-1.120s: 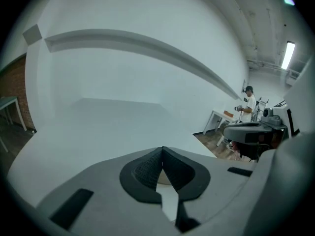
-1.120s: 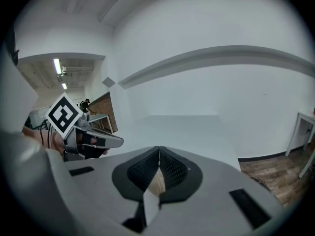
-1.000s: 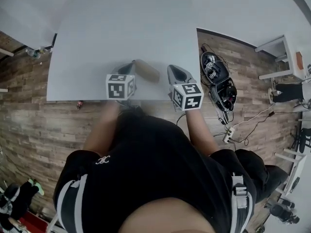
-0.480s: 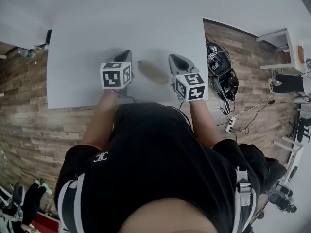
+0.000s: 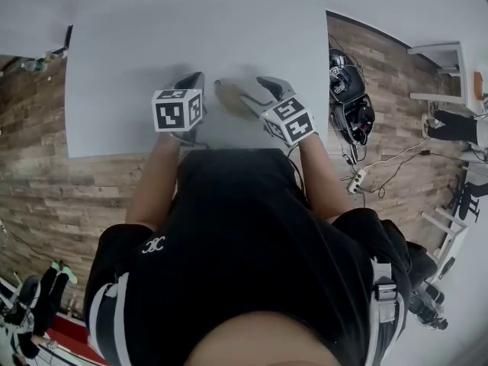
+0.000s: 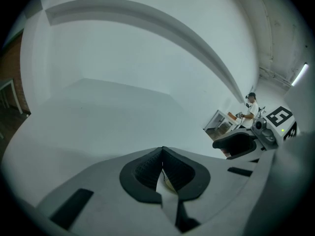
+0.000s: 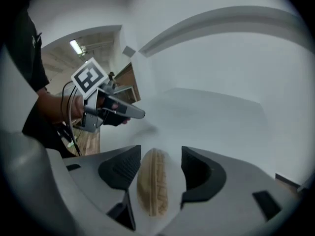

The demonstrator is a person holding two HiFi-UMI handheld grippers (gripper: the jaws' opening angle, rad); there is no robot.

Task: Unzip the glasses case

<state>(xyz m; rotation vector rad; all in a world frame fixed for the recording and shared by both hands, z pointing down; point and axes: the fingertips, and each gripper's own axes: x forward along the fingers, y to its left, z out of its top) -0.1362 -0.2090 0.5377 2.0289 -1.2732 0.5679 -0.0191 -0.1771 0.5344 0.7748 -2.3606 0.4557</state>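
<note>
A tan oblong glasses case (image 5: 226, 90) lies on the white table (image 5: 152, 36) near its front edge. My right gripper (image 5: 245, 94) has come over it; its jaws have just been opening. In the right gripper view the case (image 7: 152, 188) lies lengthwise between the spread pads (image 7: 123, 168), with a gap on the right side. My left gripper (image 5: 196, 78) stands a little to the left of the case, apart from it. Its jaws (image 6: 162, 152) are shut with nothing seen gripped. Each gripper shows in the other's view: the right gripper (image 6: 240, 144) and the left gripper (image 7: 114, 110).
Past the table's right edge, black gear and cables (image 5: 349, 105) lie on the wooden floor, with a power strip (image 5: 355, 181) nearer me. White furniture (image 5: 438, 71) stands at the far right. The table's far part is bare white.
Both grippers moved forward over the table. The right gripper swung left and down over the case, and its jaws went from shut to open. The left jaws stayed shut.
</note>
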